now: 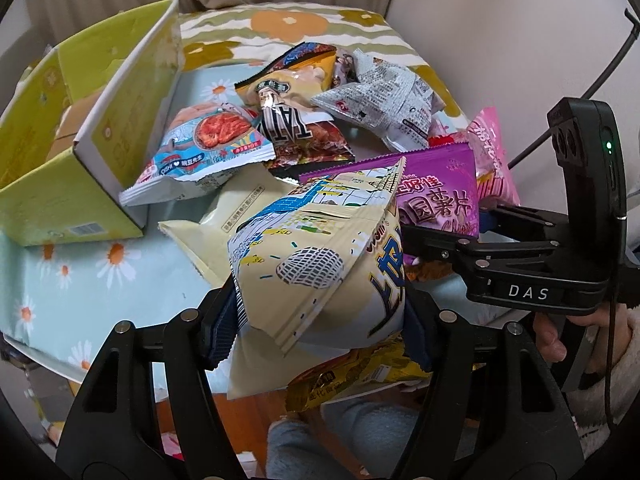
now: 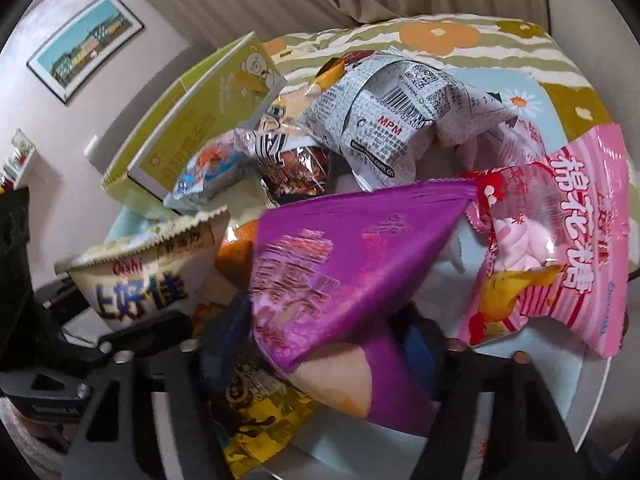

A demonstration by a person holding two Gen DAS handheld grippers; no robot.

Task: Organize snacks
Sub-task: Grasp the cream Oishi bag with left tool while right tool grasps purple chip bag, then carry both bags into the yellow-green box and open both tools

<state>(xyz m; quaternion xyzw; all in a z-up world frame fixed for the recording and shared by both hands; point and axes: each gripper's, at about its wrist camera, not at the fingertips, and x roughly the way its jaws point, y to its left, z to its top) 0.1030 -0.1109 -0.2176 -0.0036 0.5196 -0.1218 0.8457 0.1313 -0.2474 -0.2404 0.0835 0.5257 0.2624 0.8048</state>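
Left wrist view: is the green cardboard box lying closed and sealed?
No, the green cardboard box sits open-topped beside the snack bags, its pale inner walls showing.

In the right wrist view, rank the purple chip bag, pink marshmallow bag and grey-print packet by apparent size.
1. purple chip bag, though it is nearest the camera, so unsure.
2. pink marshmallow bag.
3. grey-print packet.

Soft, even indoor light, no hard shadows. Strong fisheye bend and black corners. Glare on shiny wrappers. Motion blur on purple bag (image 2: pixel 340 264), right view.
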